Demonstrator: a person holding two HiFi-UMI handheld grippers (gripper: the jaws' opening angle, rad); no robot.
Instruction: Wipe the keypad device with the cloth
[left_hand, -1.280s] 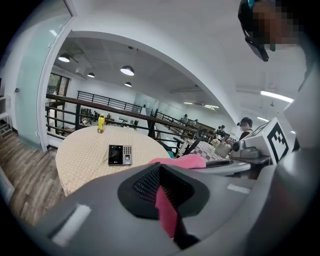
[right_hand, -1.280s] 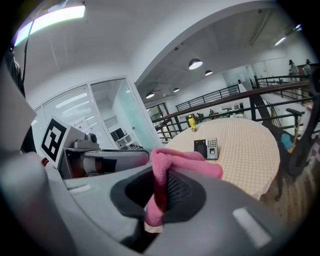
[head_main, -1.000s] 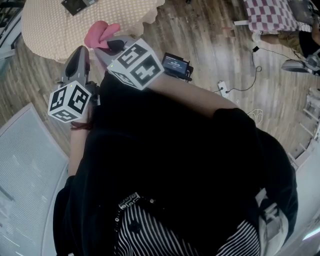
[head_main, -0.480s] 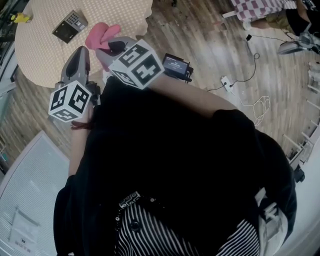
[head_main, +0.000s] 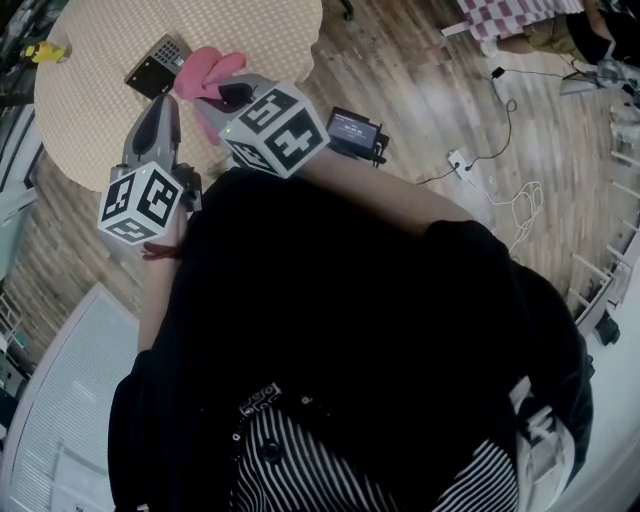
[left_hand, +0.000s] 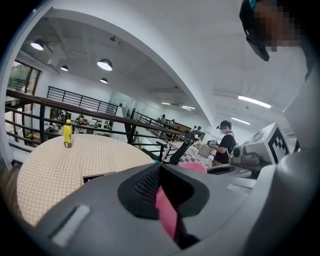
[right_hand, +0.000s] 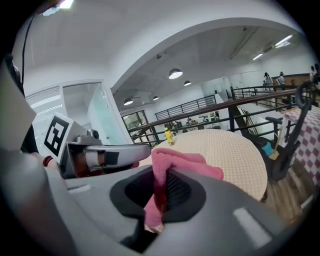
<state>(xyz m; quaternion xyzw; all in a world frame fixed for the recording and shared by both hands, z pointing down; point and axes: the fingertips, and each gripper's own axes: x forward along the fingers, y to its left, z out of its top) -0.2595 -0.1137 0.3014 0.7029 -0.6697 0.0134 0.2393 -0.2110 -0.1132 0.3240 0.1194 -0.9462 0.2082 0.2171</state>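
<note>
Two grippers hang over the table (head_main: 85, 120)'s near edge: the right gripper (head_main: 215, 90) clenches the pink cloth (head_main: 205, 70), and the left gripper (head_main: 163, 100) is closed, seemingly empty. The keypad device (head_main: 157, 66) lies just beside the cloth. Steady it with the left, then wipe flat and lightly.

The view is swinging over the round table (head_main: 90, 130): the keypad device (head_main: 158, 66) is sliding down from the top edge to sit just beside the cloth (head_main: 208, 70), and a yellow bottle (head_main: 46, 50) is coming into sight.
</note>
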